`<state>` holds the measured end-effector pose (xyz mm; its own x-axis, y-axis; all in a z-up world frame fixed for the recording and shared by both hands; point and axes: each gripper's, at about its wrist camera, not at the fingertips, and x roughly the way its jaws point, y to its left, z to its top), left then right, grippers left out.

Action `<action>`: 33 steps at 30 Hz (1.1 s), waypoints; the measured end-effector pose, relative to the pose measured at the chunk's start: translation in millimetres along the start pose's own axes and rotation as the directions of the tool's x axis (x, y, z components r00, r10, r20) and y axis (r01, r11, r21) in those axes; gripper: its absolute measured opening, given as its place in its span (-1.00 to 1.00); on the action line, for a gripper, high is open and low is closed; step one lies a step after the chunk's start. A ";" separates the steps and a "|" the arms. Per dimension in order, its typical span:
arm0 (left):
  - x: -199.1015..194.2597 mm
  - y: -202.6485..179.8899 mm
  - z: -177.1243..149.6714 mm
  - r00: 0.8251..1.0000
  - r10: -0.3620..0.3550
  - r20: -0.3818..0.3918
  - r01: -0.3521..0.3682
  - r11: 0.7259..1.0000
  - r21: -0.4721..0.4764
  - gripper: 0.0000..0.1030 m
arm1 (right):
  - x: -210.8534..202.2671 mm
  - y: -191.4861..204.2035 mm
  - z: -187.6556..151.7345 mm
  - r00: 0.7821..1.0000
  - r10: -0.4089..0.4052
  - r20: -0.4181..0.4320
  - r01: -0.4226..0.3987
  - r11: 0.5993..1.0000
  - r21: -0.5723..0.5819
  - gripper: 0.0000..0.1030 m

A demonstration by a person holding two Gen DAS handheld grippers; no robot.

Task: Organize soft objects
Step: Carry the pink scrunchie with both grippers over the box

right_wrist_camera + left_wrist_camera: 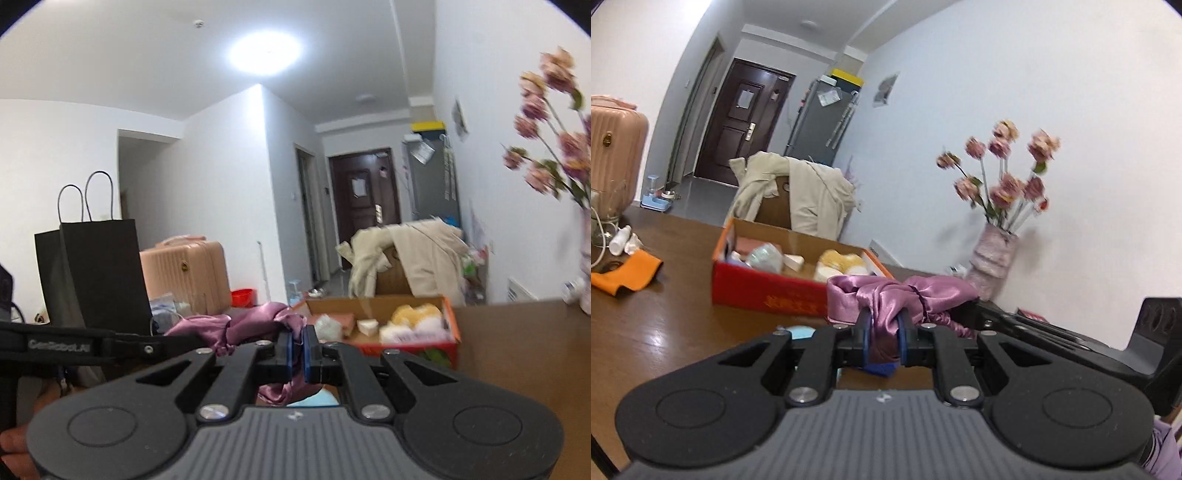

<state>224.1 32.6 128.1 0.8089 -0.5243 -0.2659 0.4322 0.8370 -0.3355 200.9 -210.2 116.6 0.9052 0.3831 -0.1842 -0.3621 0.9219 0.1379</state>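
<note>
Red box [768,291] — yellow plush [839,260], white wedge [793,261] inside

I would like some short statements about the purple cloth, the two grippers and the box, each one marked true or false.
1. Both grippers pinch the purple satin cloth. True: the left gripper and the right gripper are each shut on it.
2. The red cardboard box is empty. False: it holds soft items, one a yellow plush.
3. The cloth lies inside the box. False: it hangs between the grippers, in front of the box.
4. A vase of pink flowers stands near the wall. True.
5. An orange cloth lies on the table. True.
</note>
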 end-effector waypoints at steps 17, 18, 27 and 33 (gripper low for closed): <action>96.8 19.5 63.9 0.999 0.003 -0.032 -0.002 0.999 0.036 -0.73 | 85.4 -57.0 51.1 0.998 0.024 -0.051 -0.024 1.000 0.020 -0.89; 111.5 25.6 71.2 0.999 0.003 -0.038 -0.002 0.999 0.034 -0.73 | 102.0 -63.2 56.8 0.998 0.021 -0.059 -0.019 0.999 0.027 -0.89; 232.4 98.3 86.4 0.984 0.082 -0.160 -0.089 0.995 -0.043 -0.73 | 244.6 -104.6 49.3 0.972 -0.027 -0.234 0.045 0.996 0.073 -0.89; 274.3 137.7 54.1 0.949 0.120 -0.290 -0.149 0.986 -0.080 -0.69 | 295.8 -112.6 8.3 0.924 -0.056 -0.377 0.084 0.995 0.058 -0.85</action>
<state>527.1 12.5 57.9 0.7045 -0.4425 -0.5549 0.2733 0.8907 -0.3633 511.2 -201.2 54.7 0.7732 0.3243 -0.5449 -0.2711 0.9459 0.1782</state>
